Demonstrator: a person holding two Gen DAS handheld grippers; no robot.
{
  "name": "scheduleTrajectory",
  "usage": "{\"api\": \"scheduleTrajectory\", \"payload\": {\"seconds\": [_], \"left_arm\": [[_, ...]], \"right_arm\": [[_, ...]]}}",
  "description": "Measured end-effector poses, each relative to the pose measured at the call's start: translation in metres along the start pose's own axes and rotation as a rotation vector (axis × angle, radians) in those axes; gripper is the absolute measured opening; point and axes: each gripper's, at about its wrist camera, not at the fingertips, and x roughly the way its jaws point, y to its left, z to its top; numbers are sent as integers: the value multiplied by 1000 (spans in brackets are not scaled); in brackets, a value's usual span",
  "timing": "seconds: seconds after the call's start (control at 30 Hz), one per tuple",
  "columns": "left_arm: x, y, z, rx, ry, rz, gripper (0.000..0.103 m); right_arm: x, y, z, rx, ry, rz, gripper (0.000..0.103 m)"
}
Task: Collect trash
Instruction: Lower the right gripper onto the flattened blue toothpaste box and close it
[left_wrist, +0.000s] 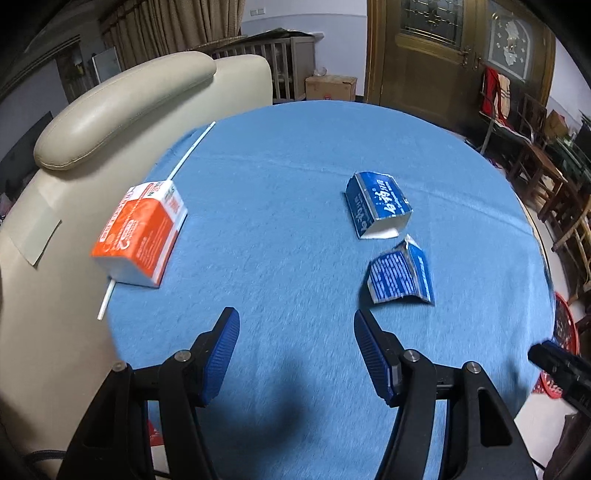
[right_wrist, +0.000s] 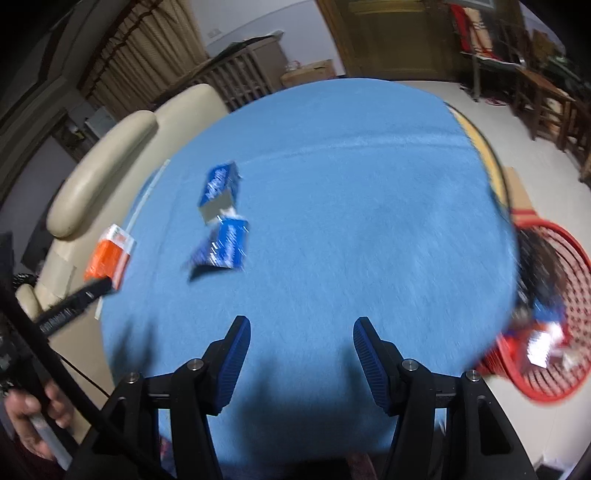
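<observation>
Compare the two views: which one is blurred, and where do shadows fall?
Left wrist view: mostly sharp, print on the orange carton readable; shadow on the blue cloth between the tongs. Right wrist view: motion-blurred, blue cartons and red basket smeared; both bend straight edges.

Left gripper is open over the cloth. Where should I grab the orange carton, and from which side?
Take the orange carton across its two long side walls, coming down from above with the open left gripper. It lies flat on the blue cloth, and a white straw runs under it, so avoid its ends.

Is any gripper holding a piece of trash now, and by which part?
Nothing is held. The left gripper and right gripper are both open and empty above the blue tablecloth.
</observation>
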Motion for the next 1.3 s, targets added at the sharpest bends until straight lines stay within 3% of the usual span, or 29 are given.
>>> {"api": "scheduleTrajectory", "payload": {"seconds": [0.13, 0.27, 0.5, 0.8, 1.3], "left_arm": [[11, 9, 15, -30, 35, 11, 65], [11, 34, 26, -75, 25, 64, 65], [31, 60, 18, -114, 81, 120, 65], [48, 57, 20, -125, 111, 95, 65], [68, 56, 25, -137, 145, 70, 65]], "right_arm": [[34, 21, 36, -80, 65, 140, 63], [68, 47, 54, -291, 111, 217, 68], [106, 60, 66, -480, 158, 233, 76], [138, 80, 63, -675, 234, 221, 76], [163, 91, 83, -732, 216, 160, 76]]}}
